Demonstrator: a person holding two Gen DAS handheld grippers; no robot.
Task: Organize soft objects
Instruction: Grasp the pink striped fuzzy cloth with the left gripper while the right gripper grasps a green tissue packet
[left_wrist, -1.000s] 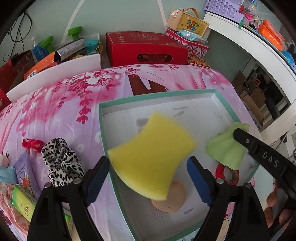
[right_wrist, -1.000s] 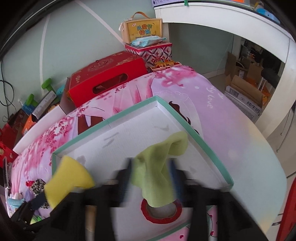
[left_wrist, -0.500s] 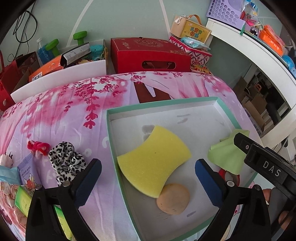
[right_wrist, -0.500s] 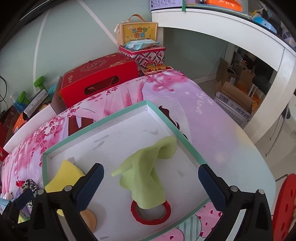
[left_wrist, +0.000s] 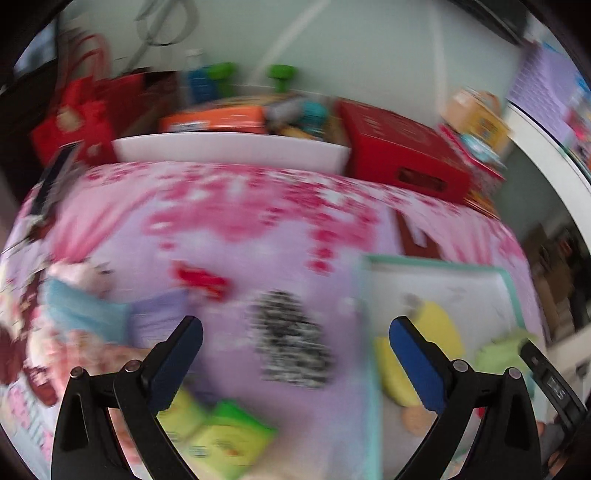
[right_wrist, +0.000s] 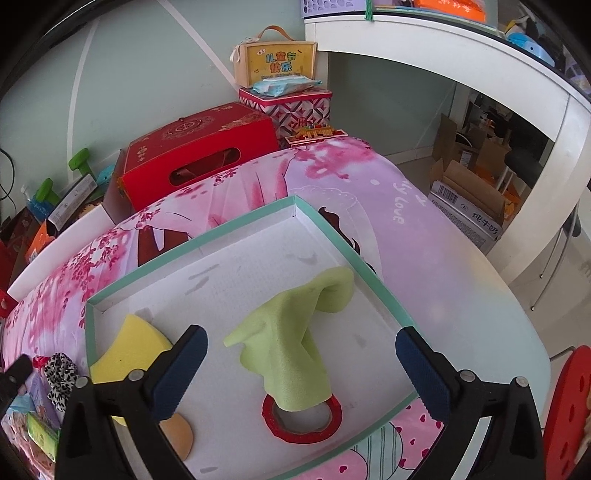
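Leopard scrunchie (left_wrist: 290, 336) is seen on the bed outside the tray's (right_wrist: 207, 230) left edge, dead ahead between the left gripper's (left_wrist: 295, 354) released, empty fingers; right gripper (right_wrist: 301, 363) likewise spread.

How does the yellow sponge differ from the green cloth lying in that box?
The yellow sponge is thick and lies flat; the green cloth is thin and rumpled, one end humped up. The sponge sits at the tray's left side, while the cloth drapes onto a red tape roll. Neither is held.

home bedroom, floral bedsheet (right_wrist: 424, 236), red gift box (right_wrist: 195, 158), white desk (right_wrist: 461, 48)
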